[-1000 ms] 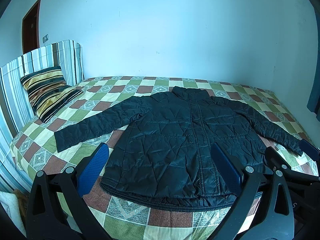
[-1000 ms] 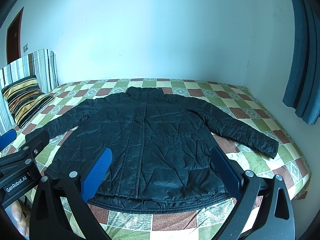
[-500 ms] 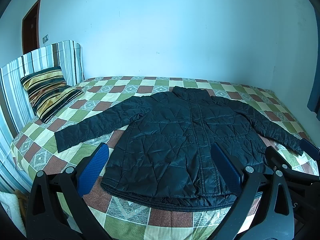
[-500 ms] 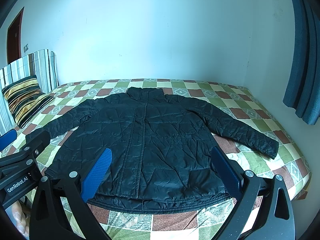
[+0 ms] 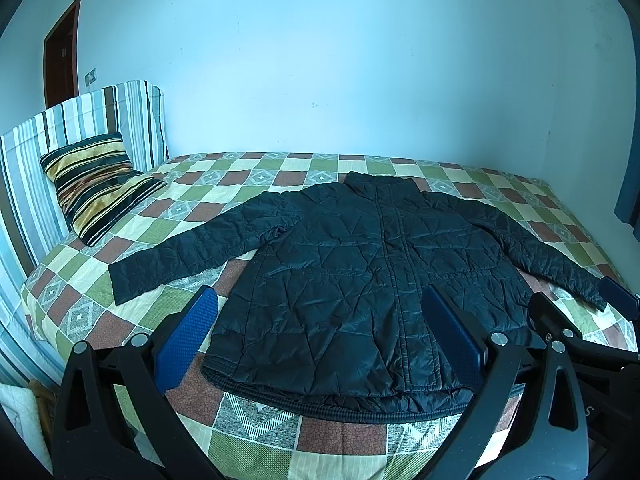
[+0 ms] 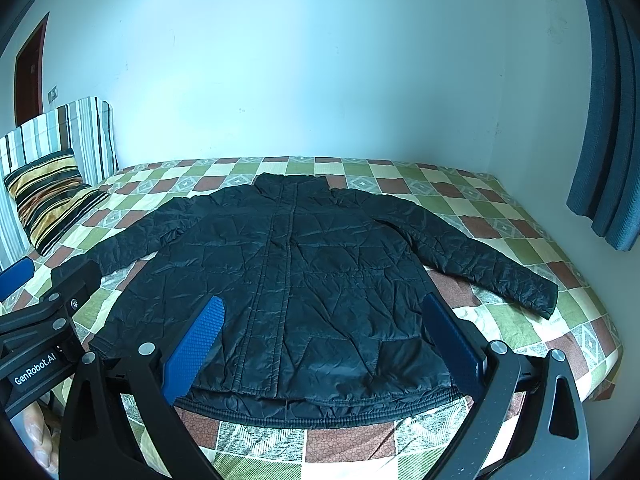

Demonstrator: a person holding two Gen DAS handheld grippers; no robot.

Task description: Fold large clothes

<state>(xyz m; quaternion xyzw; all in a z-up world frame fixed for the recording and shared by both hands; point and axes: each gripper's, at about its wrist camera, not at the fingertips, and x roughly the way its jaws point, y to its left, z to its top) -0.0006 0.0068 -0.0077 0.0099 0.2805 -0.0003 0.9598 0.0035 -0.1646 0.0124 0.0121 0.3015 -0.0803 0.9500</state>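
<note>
A black quilted jacket (image 5: pixel 360 280) (image 6: pixel 296 280) lies flat and face up on the bed, zipped, collar toward the far wall and both sleeves spread out to the sides. Its hem runs along the near edge of the bed. My left gripper (image 5: pixel 320 328) hovers open above the hem, nothing between its blue pads. My right gripper (image 6: pixel 320 332) is open too, held above the hem a little further right. Each gripper shows at the side of the other's view. Neither touches the jacket.
The bed (image 5: pixel 256 432) has a green, brown and cream checked cover. A striped pillow (image 5: pixel 96 184) leans on a striped headboard (image 5: pixel 80 120) at the left. A blue curtain (image 6: pixel 604 120) hangs at the right. A dark door (image 5: pixel 60 52) is at far left.
</note>
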